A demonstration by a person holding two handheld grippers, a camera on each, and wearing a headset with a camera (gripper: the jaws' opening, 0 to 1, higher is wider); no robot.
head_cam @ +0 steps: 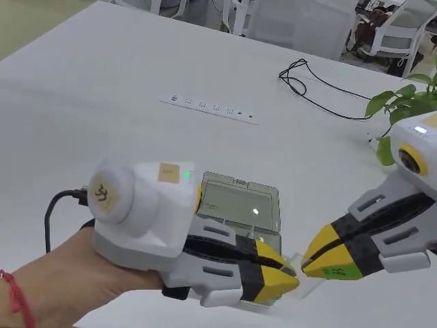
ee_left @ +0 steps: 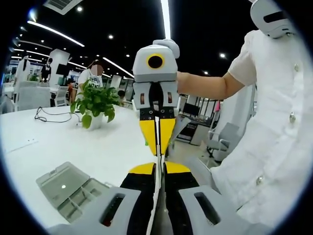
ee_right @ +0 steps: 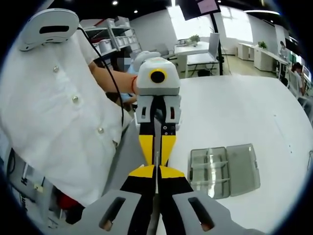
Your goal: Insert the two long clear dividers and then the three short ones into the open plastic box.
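**Spotter:** Where are you right now?

**Operator:** I have both grippers nose to nose above the counter (head_cam: 136,102). The left gripper (head_cam: 283,277) has its jaws pressed nearly together on a thin clear divider (head_cam: 307,281), which I see edge-on. The right gripper (head_cam: 311,263) sits tip to tip with it. Its jaws are just as close, and they look pinched on the same strip from the far end.

**Spotter:** Long divider or short?

**Operator:** I can't tell, since too little of it shows between the tips.

**Spotter:** And the box?

**Operator:** The box (head_cam: 239,198) lies on the counter with its lid open, just behind the left gripper and off to one side of where the tips meet. I can make out some partitions in the tray, but I can't count them from here.

**Spotter:** How do you want to play it?

**Operator:** I read this as a re-grip. I'd give one gripper a firm hold near the middle of the top edge before the other lets go. The strip is thin and slick, so it could twist or drop. Then I'd swing that gripper over the tray and stand the strip upright. I'd line its ends up with the wall slots and lower it straight down without forcing it. The freed gripper should rest against the box rim, because a box that light may skate.
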